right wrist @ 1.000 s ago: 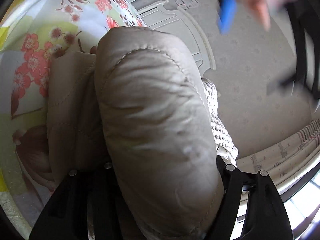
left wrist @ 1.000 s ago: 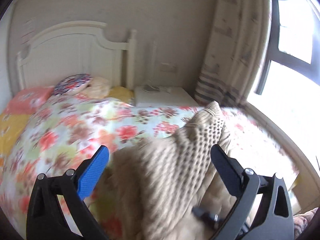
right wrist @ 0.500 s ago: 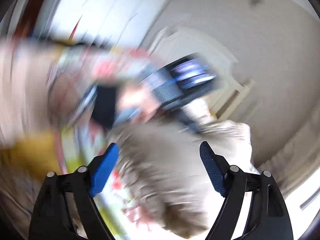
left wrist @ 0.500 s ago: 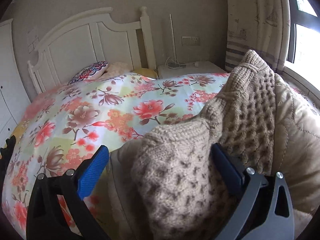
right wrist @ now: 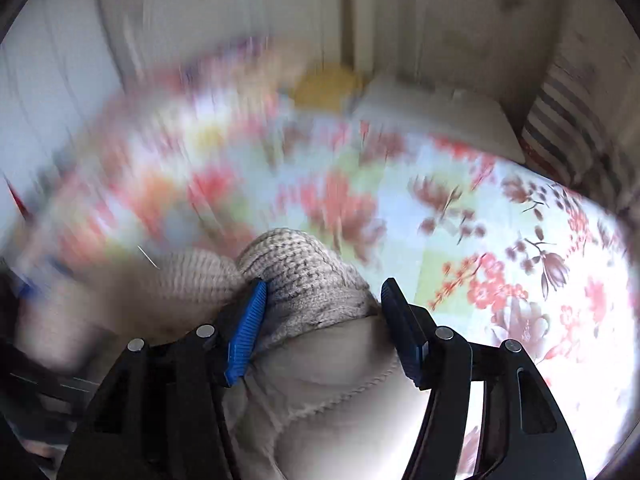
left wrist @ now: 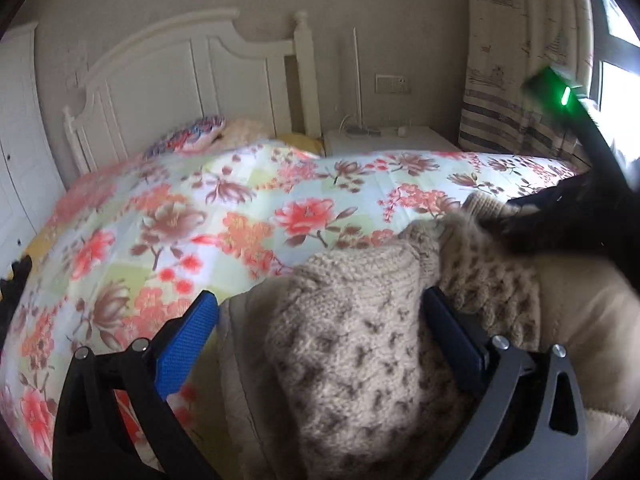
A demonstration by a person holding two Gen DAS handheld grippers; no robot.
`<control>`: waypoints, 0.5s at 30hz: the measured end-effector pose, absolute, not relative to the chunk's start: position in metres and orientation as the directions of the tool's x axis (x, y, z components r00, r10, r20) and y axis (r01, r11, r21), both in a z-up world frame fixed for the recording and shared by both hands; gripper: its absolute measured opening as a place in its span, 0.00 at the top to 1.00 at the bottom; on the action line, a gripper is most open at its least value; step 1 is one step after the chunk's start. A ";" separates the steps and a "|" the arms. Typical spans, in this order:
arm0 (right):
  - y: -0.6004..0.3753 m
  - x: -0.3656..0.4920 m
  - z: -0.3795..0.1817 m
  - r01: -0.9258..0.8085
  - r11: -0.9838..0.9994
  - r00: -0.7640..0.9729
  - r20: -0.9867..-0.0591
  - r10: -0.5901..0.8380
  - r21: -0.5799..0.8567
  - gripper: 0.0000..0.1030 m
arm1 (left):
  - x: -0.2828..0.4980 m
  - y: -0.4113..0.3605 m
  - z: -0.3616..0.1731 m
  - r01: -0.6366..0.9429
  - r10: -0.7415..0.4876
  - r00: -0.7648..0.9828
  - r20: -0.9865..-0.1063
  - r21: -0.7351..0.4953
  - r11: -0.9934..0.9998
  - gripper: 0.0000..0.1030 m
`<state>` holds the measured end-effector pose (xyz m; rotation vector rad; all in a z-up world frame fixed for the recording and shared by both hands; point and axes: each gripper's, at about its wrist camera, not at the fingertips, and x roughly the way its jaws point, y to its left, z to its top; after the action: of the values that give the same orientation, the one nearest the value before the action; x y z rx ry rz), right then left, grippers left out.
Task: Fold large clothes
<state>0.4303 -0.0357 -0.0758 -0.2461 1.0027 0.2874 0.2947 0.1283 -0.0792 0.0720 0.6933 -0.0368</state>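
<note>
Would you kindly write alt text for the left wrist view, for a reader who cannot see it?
A beige knitted sweater bunches between the left gripper's blue pads, over a tan quilted garment, on a floral bedspread. Behind stand a white headboard, a nightstand and a striped curtain.

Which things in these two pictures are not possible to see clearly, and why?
- Left wrist view: right gripper, a dark blur cut by the right edge; its fingers hidden.
- Left wrist view: the knit garment covers the bedspread beneath it.
- Right wrist view: headboard side smeared by motion blur.
</note>
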 end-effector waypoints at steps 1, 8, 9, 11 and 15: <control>-0.031 0.427 -0.086 -0.349 0.932 0.517 -0.849 0.106 -0.096 0.41 | 0.297 0.131 -0.079 0.065 -0.020 0.752 -0.659 0.044 0.997 0.02; -0.037 0.416 -0.081 -0.353 0.933 0.505 -0.853 0.131 -0.065 0.40 | 0.264 0.142 -0.002 -0.001 0.014 0.795 -0.606 0.022 1.000 0.02; -0.036 0.423 -0.089 -0.353 0.933 0.506 -0.853 0.132 -0.066 0.40 | 0.257 0.142 0.008 0.020 -0.035 0.808 -0.588 -0.032 0.999 0.02; -0.035 0.423 -0.088 -0.353 0.933 0.507 -0.852 0.129 -0.069 0.40 | 0.250 0.133 0.015 0.081 -0.129 0.800 -0.586 -0.107 0.991 0.02; -0.039 0.421 -0.084 -0.353 0.934 0.510 -0.848 0.145 -0.052 0.40 | 0.278 0.096 -0.057 0.031 0.094 0.718 -0.690 0.166 0.986 0.02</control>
<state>0.4212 -0.0387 -0.0841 -0.2298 0.9934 0.3027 0.2781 0.0956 -0.0566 0.1707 0.7708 0.0355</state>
